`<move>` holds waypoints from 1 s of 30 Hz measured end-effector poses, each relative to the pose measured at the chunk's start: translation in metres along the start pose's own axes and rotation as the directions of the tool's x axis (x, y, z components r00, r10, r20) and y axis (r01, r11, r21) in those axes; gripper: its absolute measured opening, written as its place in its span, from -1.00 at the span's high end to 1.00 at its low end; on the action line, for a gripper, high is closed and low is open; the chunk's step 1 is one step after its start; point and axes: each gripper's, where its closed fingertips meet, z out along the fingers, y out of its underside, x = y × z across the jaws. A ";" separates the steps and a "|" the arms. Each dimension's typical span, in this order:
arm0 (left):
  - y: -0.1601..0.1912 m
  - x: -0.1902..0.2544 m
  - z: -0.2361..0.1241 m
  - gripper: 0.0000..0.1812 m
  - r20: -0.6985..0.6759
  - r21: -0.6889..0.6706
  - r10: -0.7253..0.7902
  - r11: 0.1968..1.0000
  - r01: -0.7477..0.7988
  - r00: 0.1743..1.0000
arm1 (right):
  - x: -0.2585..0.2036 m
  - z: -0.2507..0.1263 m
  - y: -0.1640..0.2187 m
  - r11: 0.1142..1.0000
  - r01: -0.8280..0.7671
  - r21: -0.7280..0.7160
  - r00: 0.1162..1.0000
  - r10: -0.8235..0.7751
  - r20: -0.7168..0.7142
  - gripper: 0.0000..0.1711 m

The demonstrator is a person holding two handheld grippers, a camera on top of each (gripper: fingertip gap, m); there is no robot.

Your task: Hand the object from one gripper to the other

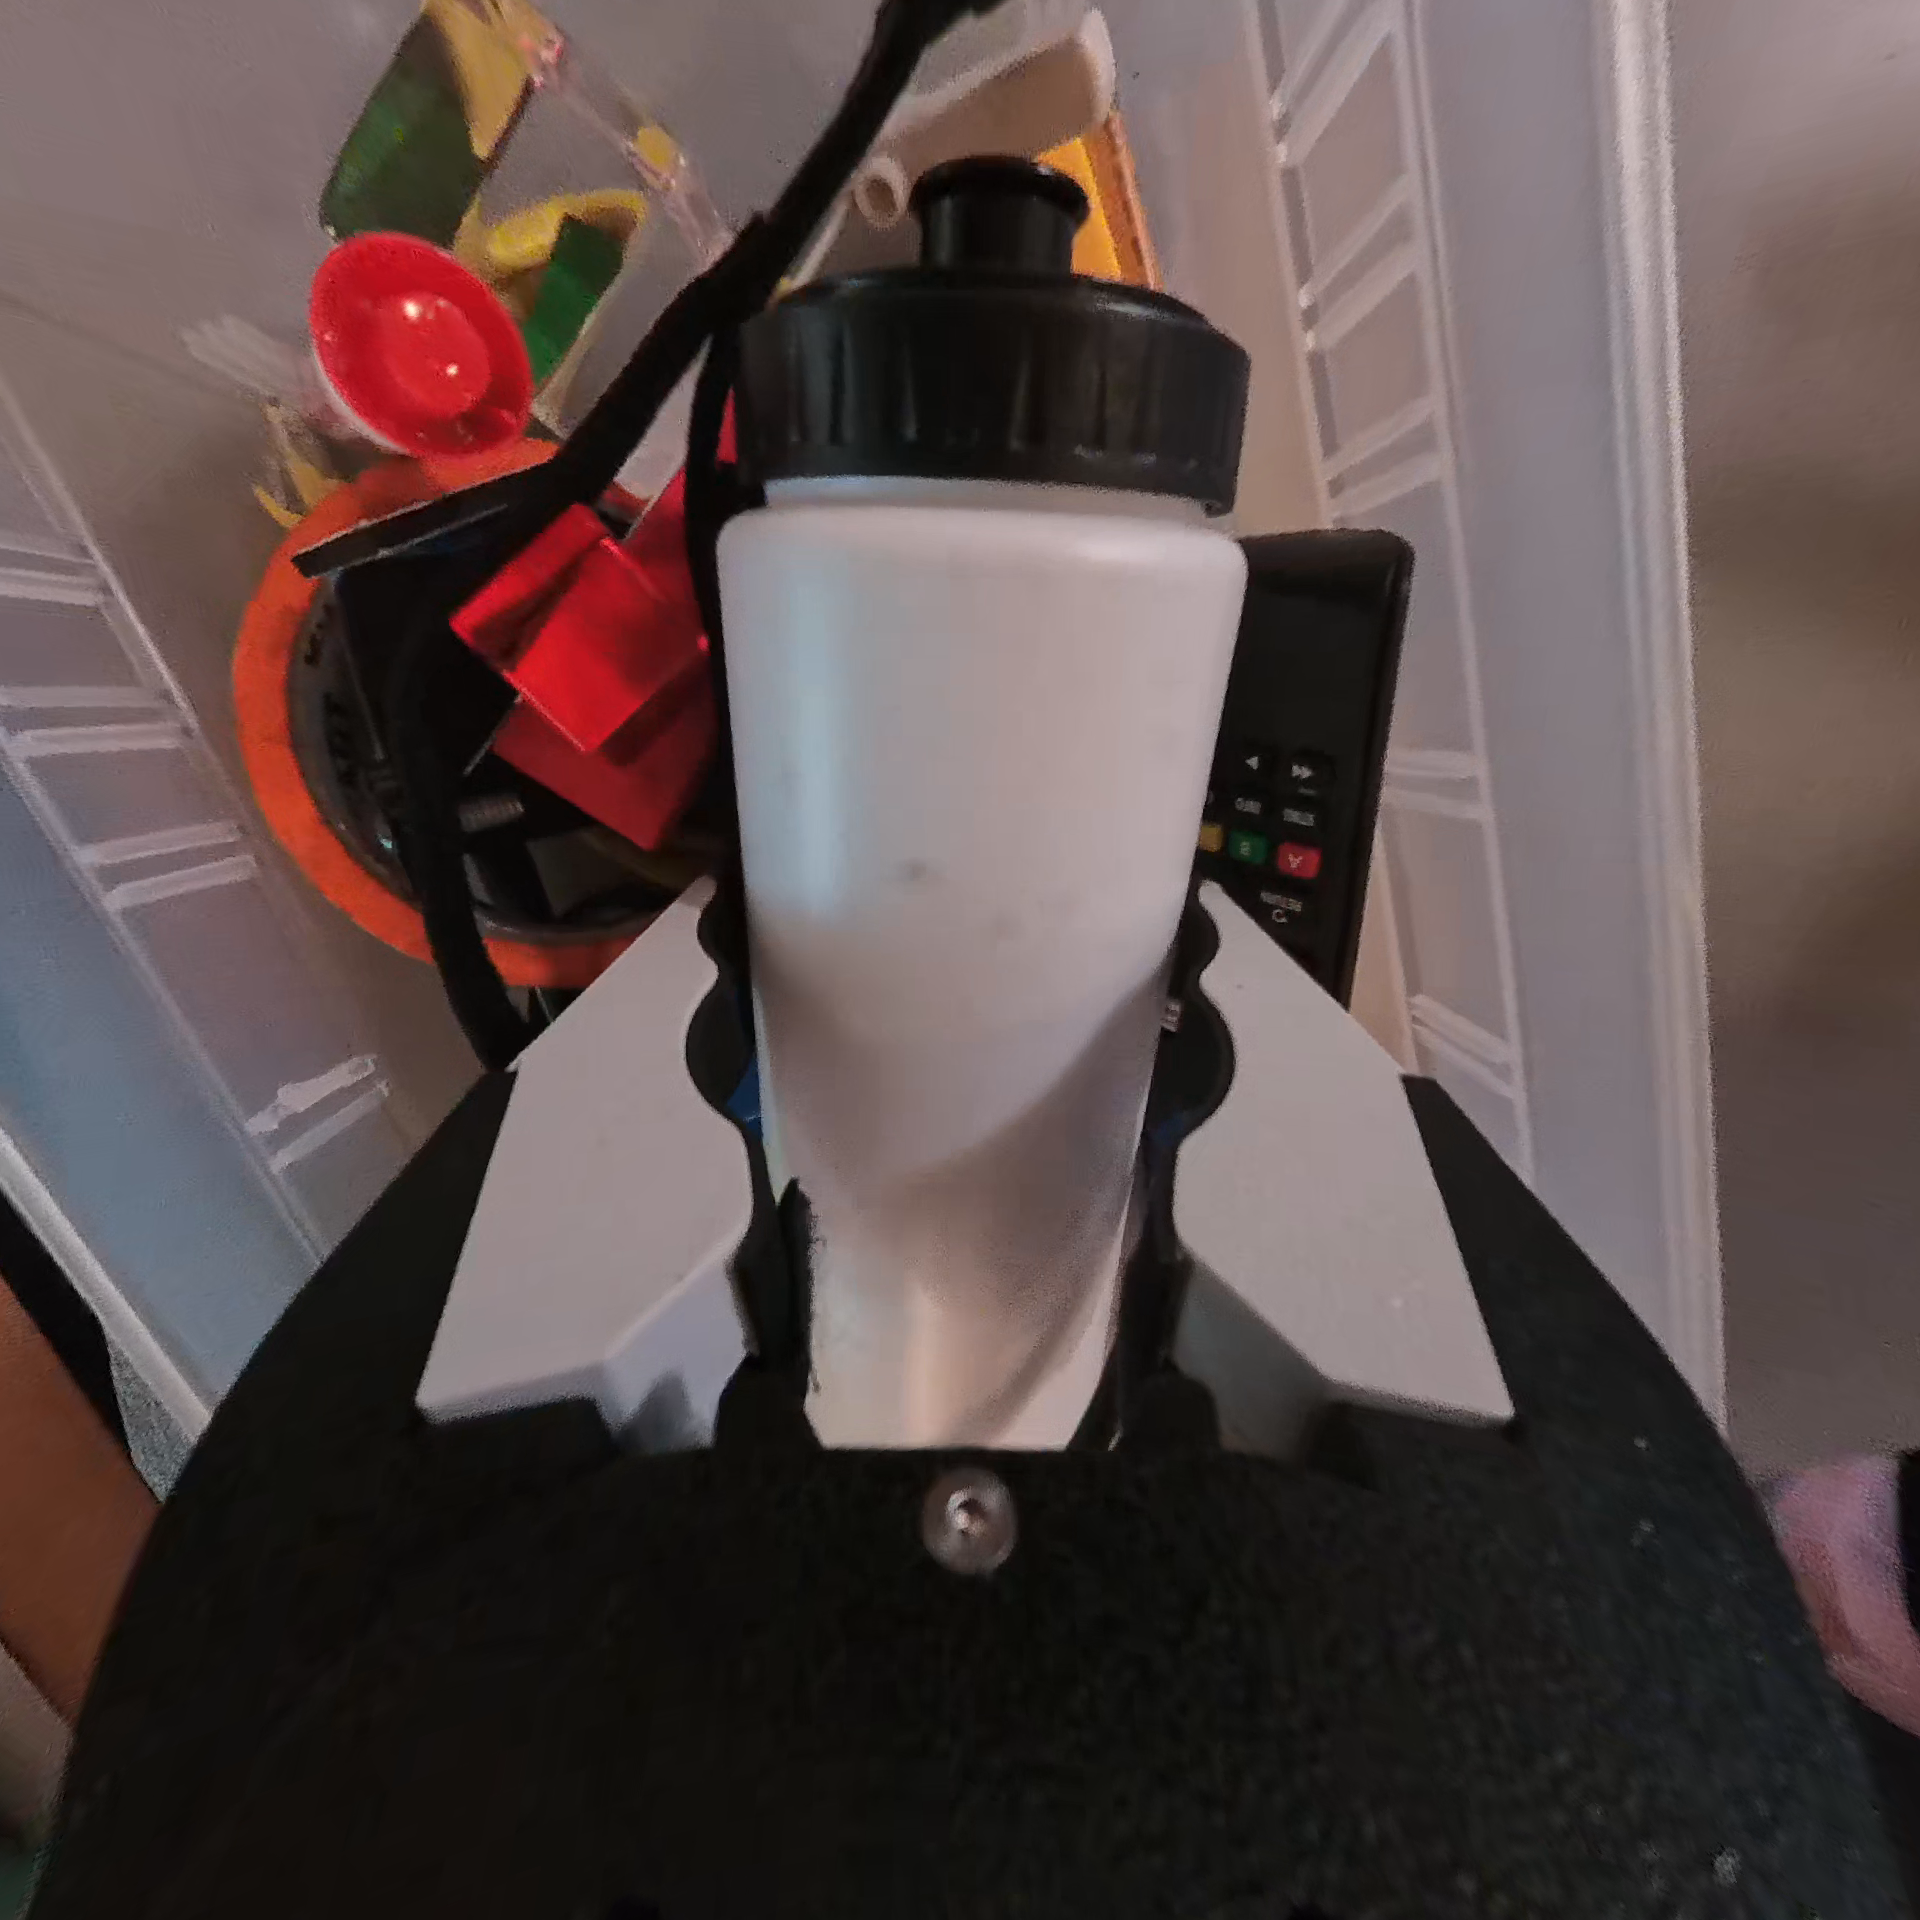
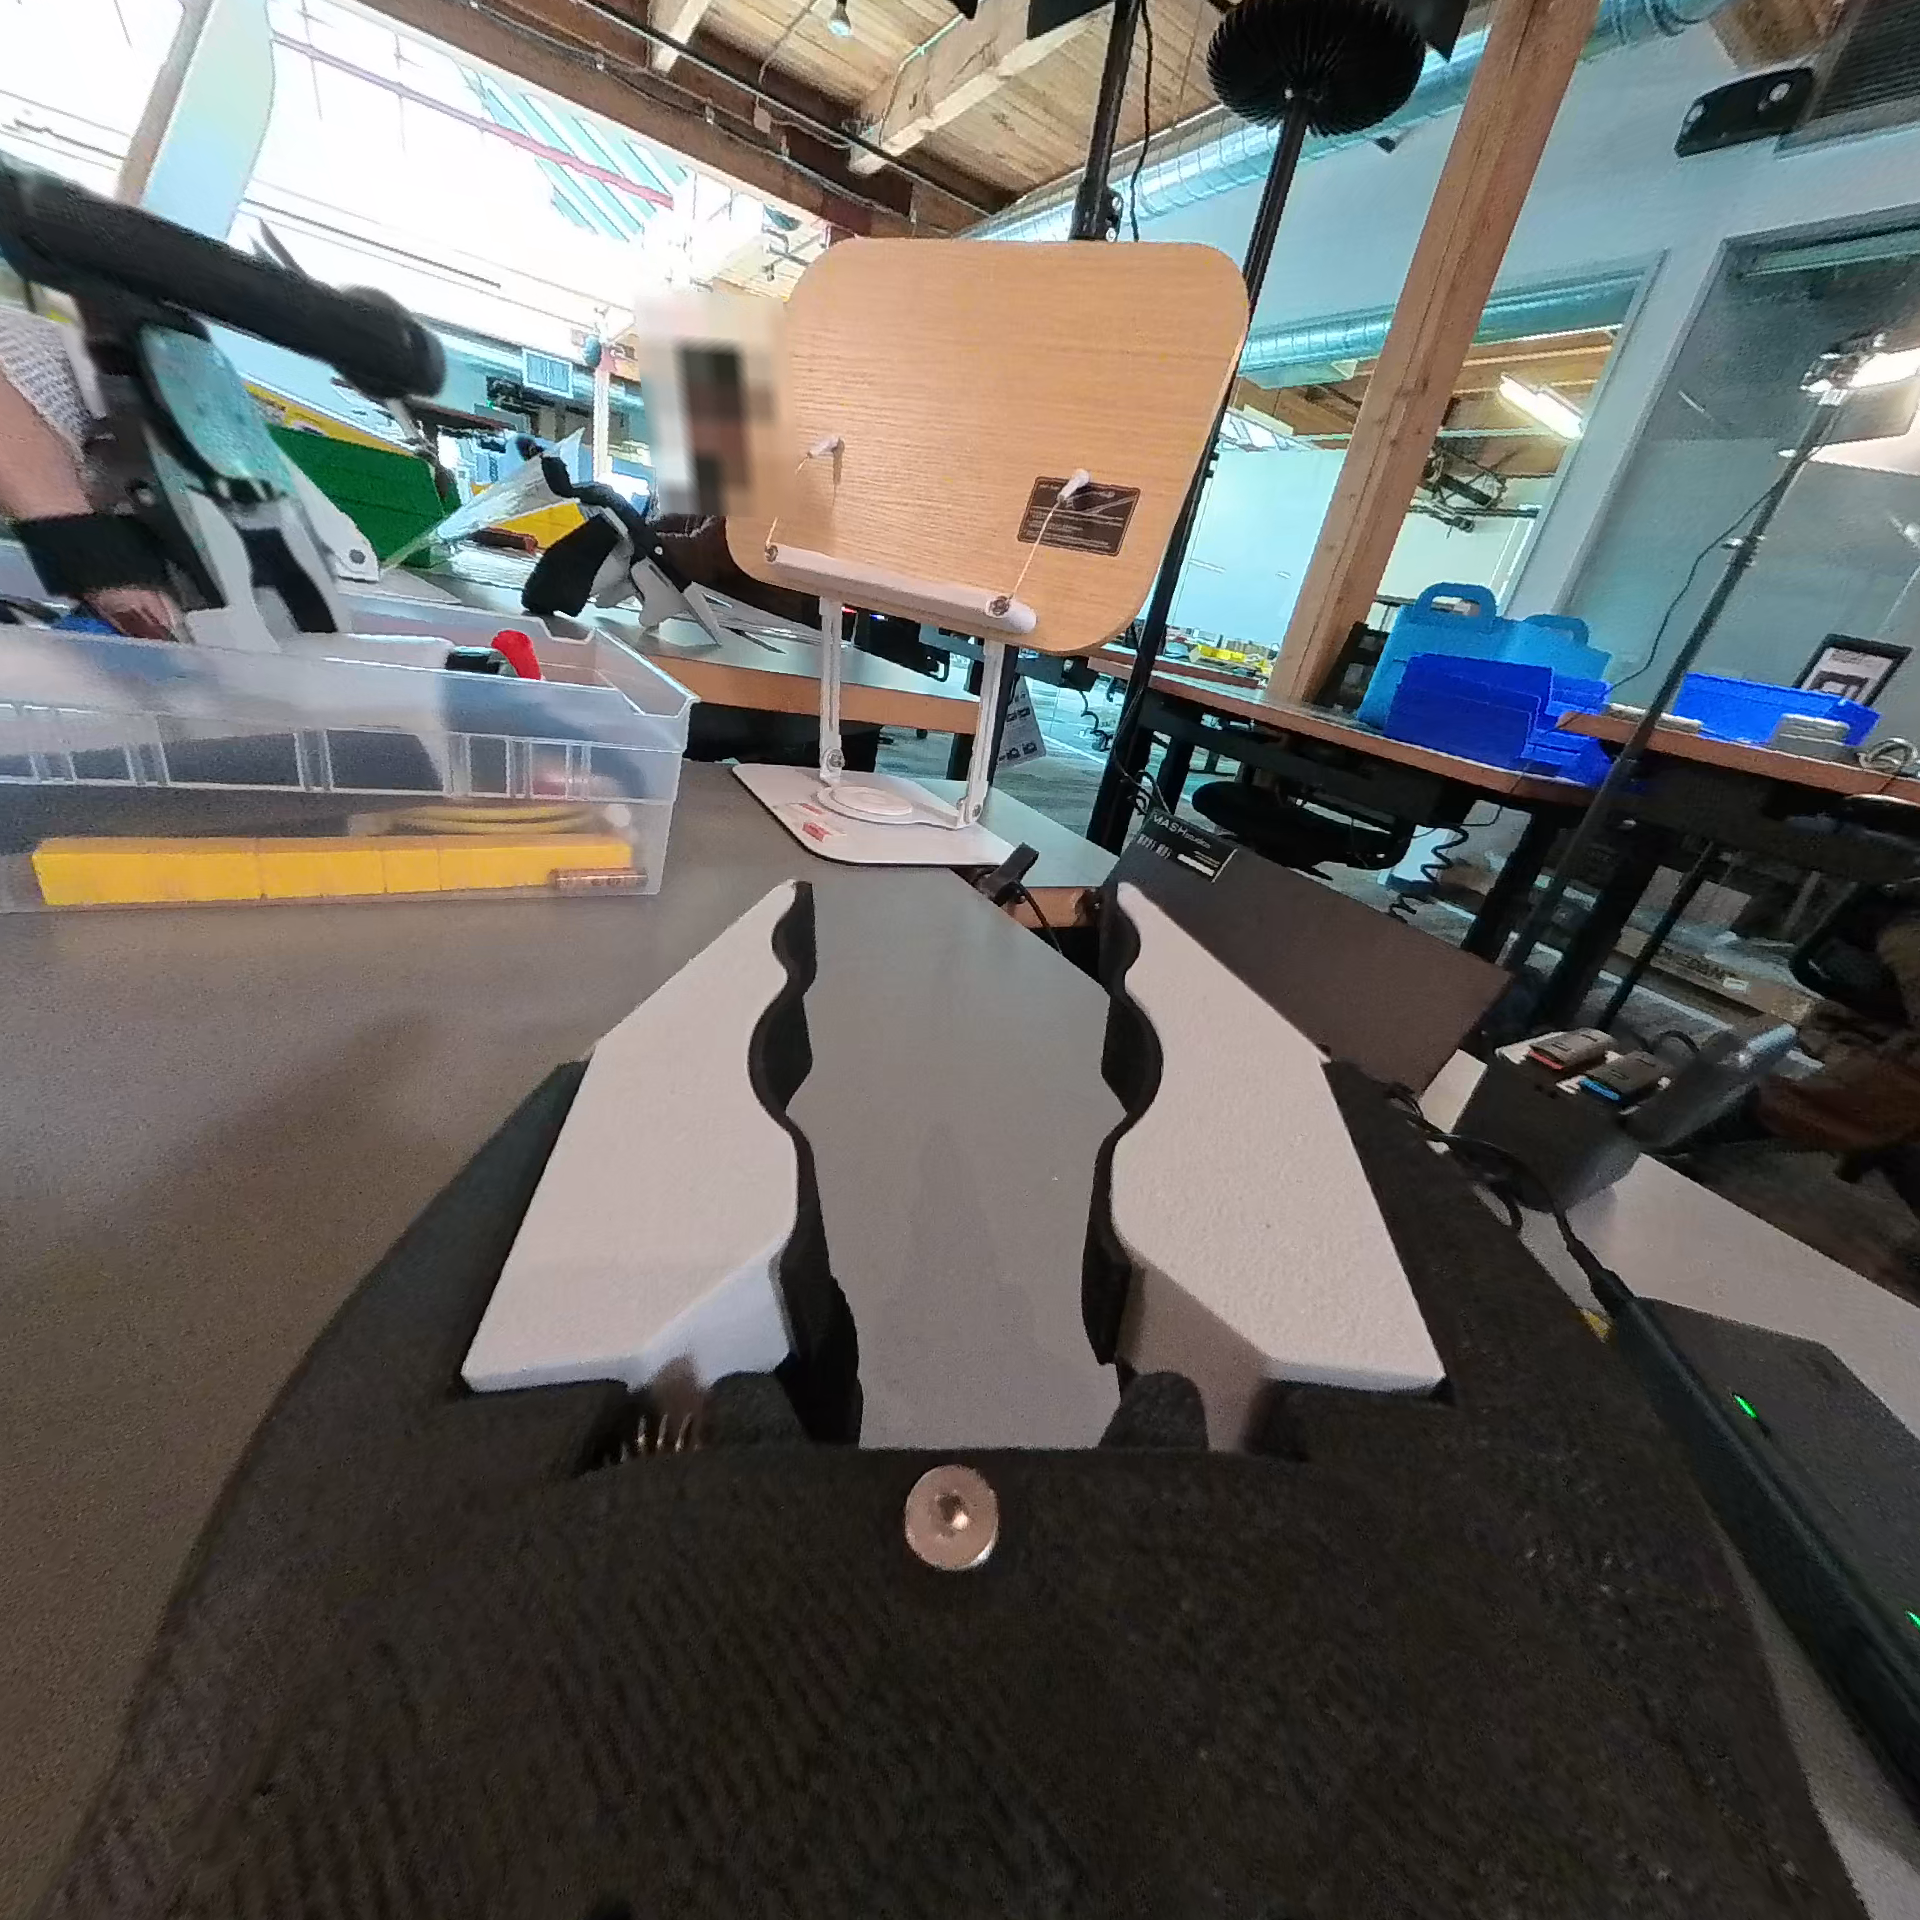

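Note:
A white squeeze bottle (image 1: 977, 779) with a black cap fills the left wrist view. My left gripper (image 1: 961, 914) is shut on its narrow waist and holds it inside a clear plastic bin (image 1: 156, 831). My right gripper (image 2: 961, 899) is open and empty, low over the grey table (image 2: 260, 1091). In the right wrist view the left gripper (image 2: 208, 499) shows at the far left, reaching down into the clear bin (image 2: 343, 727). The bottle is hidden in that view.
The bin holds a red cup (image 1: 416, 343), an orange tape roll (image 1: 281, 748), a red block (image 1: 592, 665), a black remote (image 1: 1309, 748) and a black cable (image 1: 727, 270). A wooden book stand (image 2: 997, 436) stands ahead of the right gripper. Black boxes (image 2: 1299, 966) lie at its right.

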 end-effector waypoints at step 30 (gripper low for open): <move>-0.006 -0.029 -0.062 0.17 0.294 0.214 0.024 0.973 -0.090 0.956 | -0.005 0.002 0.012 0.998 -0.013 -0.056 1.000 0.015 0.026 0.40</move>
